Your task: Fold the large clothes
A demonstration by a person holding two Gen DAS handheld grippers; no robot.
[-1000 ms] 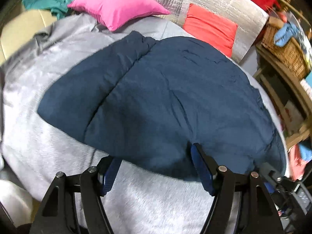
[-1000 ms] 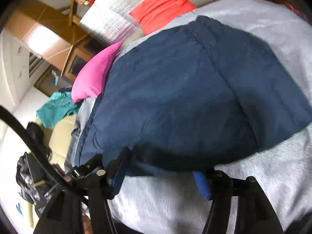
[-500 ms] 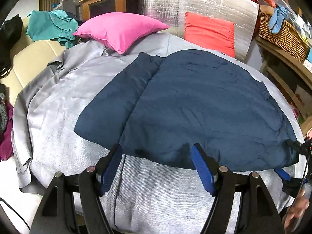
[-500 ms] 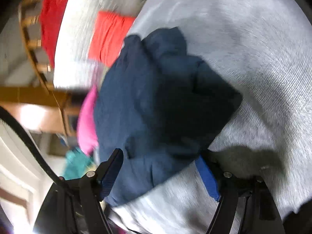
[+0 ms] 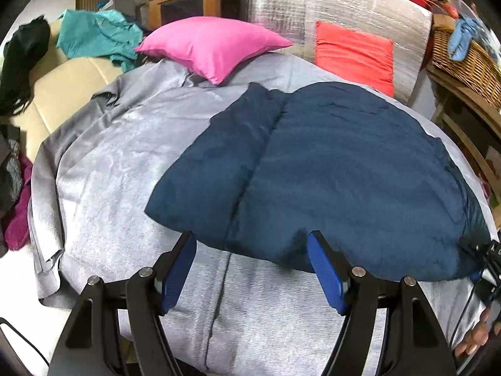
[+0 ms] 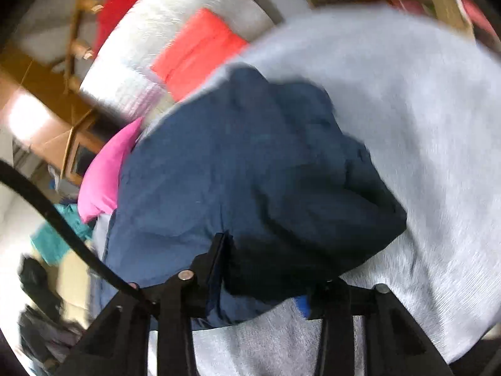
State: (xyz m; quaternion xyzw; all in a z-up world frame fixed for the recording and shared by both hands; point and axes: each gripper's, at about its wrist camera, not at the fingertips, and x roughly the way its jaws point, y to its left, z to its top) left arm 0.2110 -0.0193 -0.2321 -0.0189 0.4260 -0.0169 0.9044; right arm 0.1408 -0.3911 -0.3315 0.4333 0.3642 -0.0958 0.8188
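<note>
We see the large navy blue padded garment [image 5: 328, 169] spread on the grey bed cover [image 5: 109, 194]. Our left gripper [image 5: 252, 269] hangs with jaws apart at its near hem, gripping nothing. Our right gripper [image 6: 266, 269] has just been closing, a bunched corner of the garment between its jaws.

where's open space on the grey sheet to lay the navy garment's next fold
Widest bare grey sheet lies between the navy garment, the pink pillow and the beige cushion. A narrower strip runs along the near edge, under the left gripper. The far side is crowded: orange pillow, wicker basket.
</note>
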